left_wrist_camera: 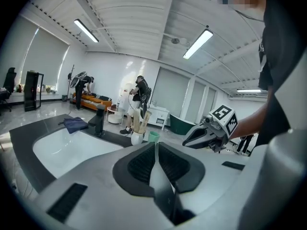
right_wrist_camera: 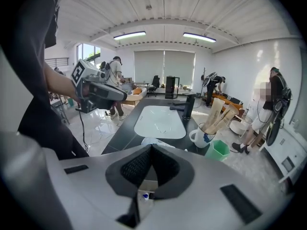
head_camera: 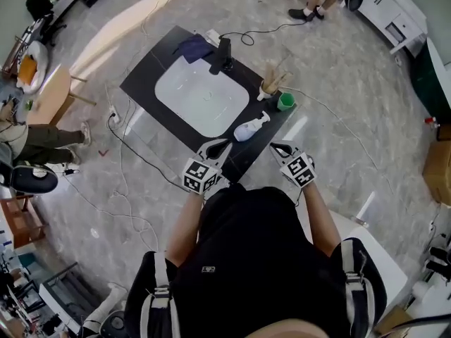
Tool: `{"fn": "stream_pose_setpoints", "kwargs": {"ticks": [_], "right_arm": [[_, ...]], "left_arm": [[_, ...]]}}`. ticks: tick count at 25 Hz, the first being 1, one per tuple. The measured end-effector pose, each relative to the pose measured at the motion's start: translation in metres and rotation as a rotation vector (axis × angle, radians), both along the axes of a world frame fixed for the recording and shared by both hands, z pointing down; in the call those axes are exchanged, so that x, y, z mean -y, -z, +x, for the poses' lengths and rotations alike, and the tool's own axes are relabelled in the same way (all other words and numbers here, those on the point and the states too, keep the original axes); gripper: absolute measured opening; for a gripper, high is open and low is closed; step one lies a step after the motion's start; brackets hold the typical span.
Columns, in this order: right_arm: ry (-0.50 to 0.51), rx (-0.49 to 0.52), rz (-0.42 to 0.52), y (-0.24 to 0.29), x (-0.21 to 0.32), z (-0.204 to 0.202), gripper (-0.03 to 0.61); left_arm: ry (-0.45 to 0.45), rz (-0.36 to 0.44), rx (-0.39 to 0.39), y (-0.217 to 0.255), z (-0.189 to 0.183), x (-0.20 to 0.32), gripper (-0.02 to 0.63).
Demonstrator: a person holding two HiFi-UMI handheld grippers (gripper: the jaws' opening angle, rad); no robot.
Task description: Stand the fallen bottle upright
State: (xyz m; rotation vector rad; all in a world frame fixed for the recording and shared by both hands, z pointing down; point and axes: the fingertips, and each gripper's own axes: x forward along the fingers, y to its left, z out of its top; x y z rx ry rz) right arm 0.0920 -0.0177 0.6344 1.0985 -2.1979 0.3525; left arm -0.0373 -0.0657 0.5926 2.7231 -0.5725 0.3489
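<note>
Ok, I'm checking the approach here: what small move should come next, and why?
Probably open the right gripper: its jaws are together, and the white bottle lies on its side on the counter just ahead of it, ungrasped.

Open approach over the near counter (head_camera: 248,151) edge toward the fallen bottle (head_camera: 250,127). Wide clearance above the sink basin (head_camera: 201,97) at left. Obstructed just behind the bottle by green cup (head_camera: 285,101) and utensil mug (head_camera: 271,86), seemingly touching. Faucet (head_camera: 222,55) well apart, at far rim.
</note>
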Motion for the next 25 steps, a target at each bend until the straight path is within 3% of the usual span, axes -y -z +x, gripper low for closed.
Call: {"fn": "stream_pose_setpoints", "kwargs": {"ticks": [11, 25], "right_arm": [[-0.042, -0.034, -0.03, -0.015, 0.017, 0.0, 0.058], [-0.016, -0.018, -0.041, -0.049, 0.064, 0.046, 0.058]], "left_arm": [[-0.037, -0.017, 0.01, -0.013, -0.007, 0.017, 0.032], [0.092, -0.03, 0.026, -0.01, 0.021, 0.028, 0.032]]}}
